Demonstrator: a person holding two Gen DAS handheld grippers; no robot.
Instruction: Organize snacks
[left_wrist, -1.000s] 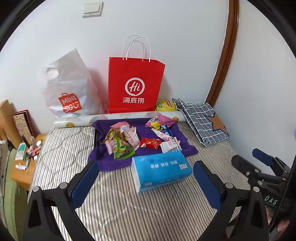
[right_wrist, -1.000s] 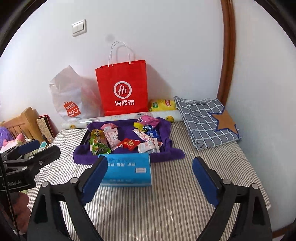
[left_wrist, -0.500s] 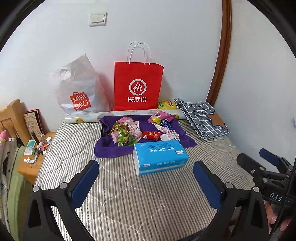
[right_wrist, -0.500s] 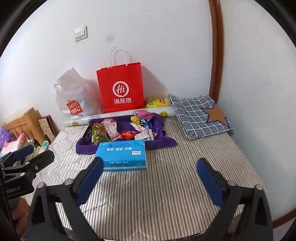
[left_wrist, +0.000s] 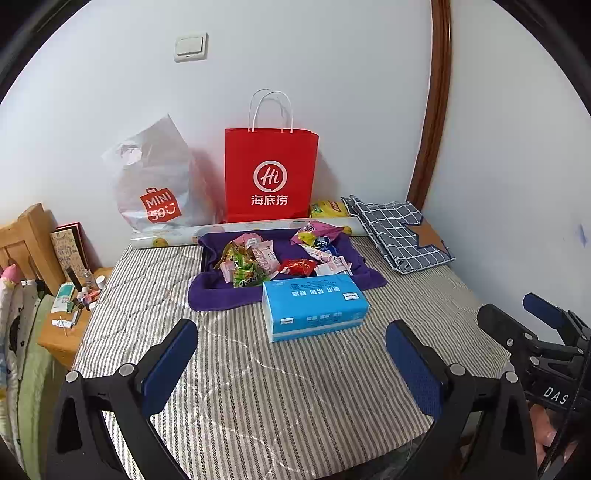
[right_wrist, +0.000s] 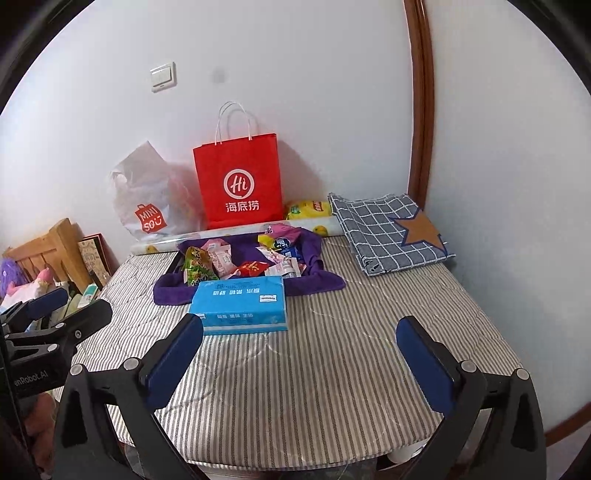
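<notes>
Both hand-held grippers, left (left_wrist: 291, 363) and right (right_wrist: 301, 354), have drawn back, jaws apart and empty; snack packets (left_wrist: 258, 260) lie mid-frame, seemingly heaped on the purple cloth (left_wrist: 214, 291).

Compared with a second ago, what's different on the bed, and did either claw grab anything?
Both claws pulled back from the snacks: the left claw and right claw now see more striped mattress. Both remain open and empty, nothing grabbed or released. The blue tissue pack, snack pile on the purple cloth, and red bag haven't moved.
</notes>
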